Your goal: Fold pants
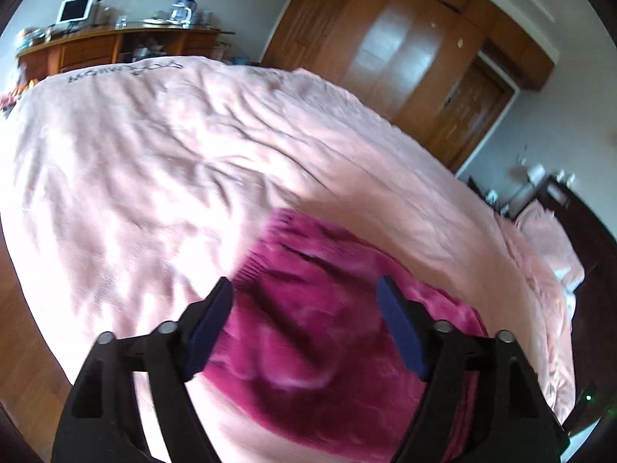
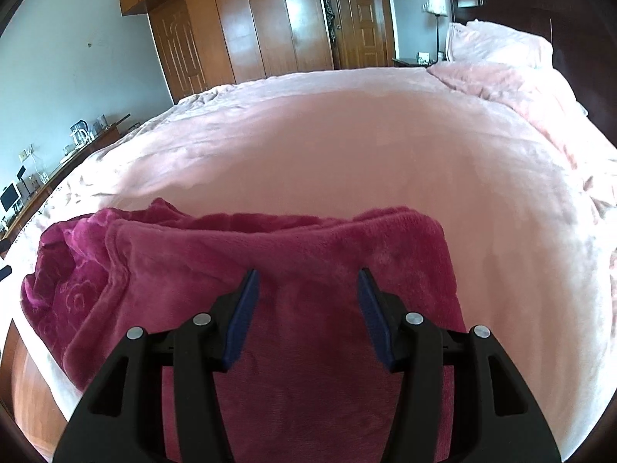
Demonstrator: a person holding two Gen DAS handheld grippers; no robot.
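Note:
The magenta fleece pants lie in a folded heap on the pink bed cover, near its front edge. In the right wrist view my right gripper is open and empty, its jaws spread just above the smooth folded part. In the left wrist view the pants show a ribbed waistband end toward the far side, blurred by motion. My left gripper is open and empty, hovering over that end.
The pink bed cover fills most of both views, with pillows and a dark headboard at the right. A wooden wardrobe and doors stand behind. A wooden desk with a monitor and kettle is beyond the bed's foot.

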